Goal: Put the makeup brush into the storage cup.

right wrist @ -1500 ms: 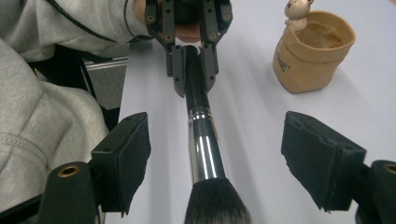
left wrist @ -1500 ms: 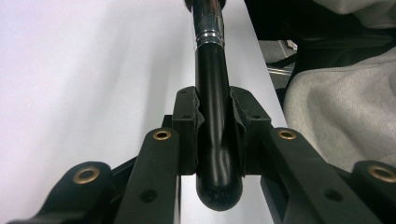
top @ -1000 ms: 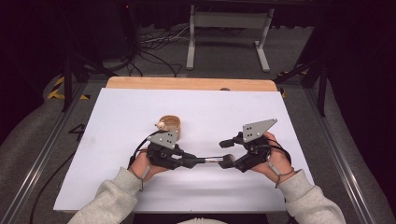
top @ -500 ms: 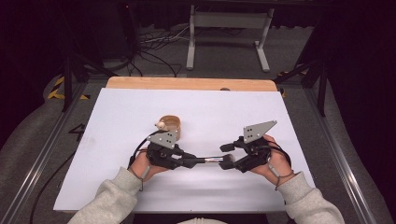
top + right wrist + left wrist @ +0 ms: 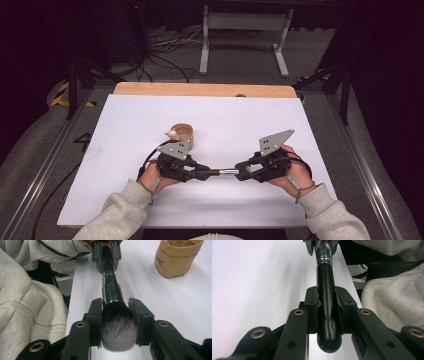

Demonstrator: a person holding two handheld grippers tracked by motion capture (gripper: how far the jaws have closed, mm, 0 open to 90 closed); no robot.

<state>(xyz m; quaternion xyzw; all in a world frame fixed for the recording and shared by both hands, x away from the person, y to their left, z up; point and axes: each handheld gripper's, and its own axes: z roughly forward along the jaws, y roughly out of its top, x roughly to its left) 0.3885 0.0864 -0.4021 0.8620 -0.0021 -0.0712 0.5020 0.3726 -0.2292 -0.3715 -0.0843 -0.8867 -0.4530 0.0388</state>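
Observation:
A makeup brush (image 5: 220,172) with a black handle (image 5: 325,290), a chrome ferrule (image 5: 110,287) and a dark, grey-tipped bristle head (image 5: 118,325) hangs level just above the white sheet, between the two grippers. My left gripper (image 5: 199,173) is shut on the handle; its pads (image 5: 312,302) clamp it near the rounded end. My right gripper (image 5: 243,173) faces it from the right. Its jaws have just been closing, and its pads (image 5: 96,315) now press on both sides of the bristle head. Each gripper view shows the other gripper at the top, left gripper (image 5: 106,252) and right gripper (image 5: 322,245).
A small tan rolled-top pouch (image 5: 181,136) stands on the white sheet (image 5: 125,125) just beyond the left hand, pouch (image 5: 177,257). The sheet covers a wooden table (image 5: 200,89). Grey sleeves (image 5: 120,215) reach in over the near edge. A metal stand (image 5: 245,30) is on the floor behind.
The right gripper's jaws have drawn in around the brush's bristle end. Both hands and the brush have stayed where they were.

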